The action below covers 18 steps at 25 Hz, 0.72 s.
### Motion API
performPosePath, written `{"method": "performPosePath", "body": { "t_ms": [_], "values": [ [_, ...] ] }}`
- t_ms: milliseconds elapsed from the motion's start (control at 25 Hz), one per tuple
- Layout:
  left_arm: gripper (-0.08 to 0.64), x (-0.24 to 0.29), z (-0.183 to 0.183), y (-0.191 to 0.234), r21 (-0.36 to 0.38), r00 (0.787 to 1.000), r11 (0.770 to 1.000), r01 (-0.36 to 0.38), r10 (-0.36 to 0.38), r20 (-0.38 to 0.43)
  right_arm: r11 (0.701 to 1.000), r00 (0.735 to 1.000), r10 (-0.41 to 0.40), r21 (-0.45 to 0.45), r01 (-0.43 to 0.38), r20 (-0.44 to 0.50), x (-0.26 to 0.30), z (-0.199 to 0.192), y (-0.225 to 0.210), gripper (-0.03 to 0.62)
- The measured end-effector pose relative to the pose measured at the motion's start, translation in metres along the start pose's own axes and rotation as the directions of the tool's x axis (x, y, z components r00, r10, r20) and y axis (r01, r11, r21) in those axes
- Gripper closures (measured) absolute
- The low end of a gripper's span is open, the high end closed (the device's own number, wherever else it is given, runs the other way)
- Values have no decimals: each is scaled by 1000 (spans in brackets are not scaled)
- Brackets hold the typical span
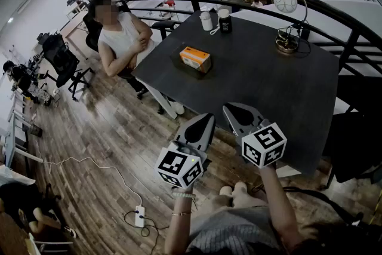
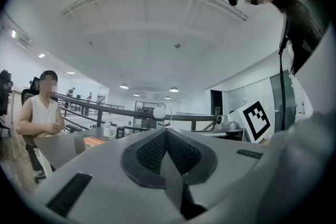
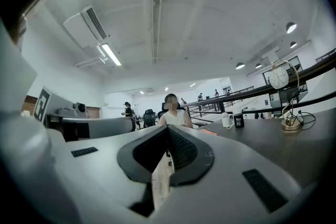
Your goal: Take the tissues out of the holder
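Dark table [image 1: 262, 80] fills the upper middle of the head view. A person [image 1: 122, 39] sits at its far left side. The left hand-held gripper [image 1: 207, 119] and right hand-held gripper [image 1: 231, 110] hover side by side by the near table edge, each with jaws together and nothing between them. A lamp [image 1: 289, 18] stands far right. The orange-topped tissue holder [image 1: 195, 60] sits left of centre, well apart from both grippers. Two cups [image 1: 215, 21] stand behind it.
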<state>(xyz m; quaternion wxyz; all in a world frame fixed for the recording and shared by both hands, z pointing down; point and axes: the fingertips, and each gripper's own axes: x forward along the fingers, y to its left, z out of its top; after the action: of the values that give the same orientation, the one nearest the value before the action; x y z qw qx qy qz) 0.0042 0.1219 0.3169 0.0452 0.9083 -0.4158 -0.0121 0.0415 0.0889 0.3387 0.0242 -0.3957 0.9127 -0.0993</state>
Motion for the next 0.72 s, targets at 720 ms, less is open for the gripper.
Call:
{"method": "performPosePath", "body": {
  "t_ms": [720],
  "values": [
    [552,1,4,-1,11,998,999,-51,51,20,998,998,54,-43,-55,-20,-2,-1,1,580]
  ]
}}
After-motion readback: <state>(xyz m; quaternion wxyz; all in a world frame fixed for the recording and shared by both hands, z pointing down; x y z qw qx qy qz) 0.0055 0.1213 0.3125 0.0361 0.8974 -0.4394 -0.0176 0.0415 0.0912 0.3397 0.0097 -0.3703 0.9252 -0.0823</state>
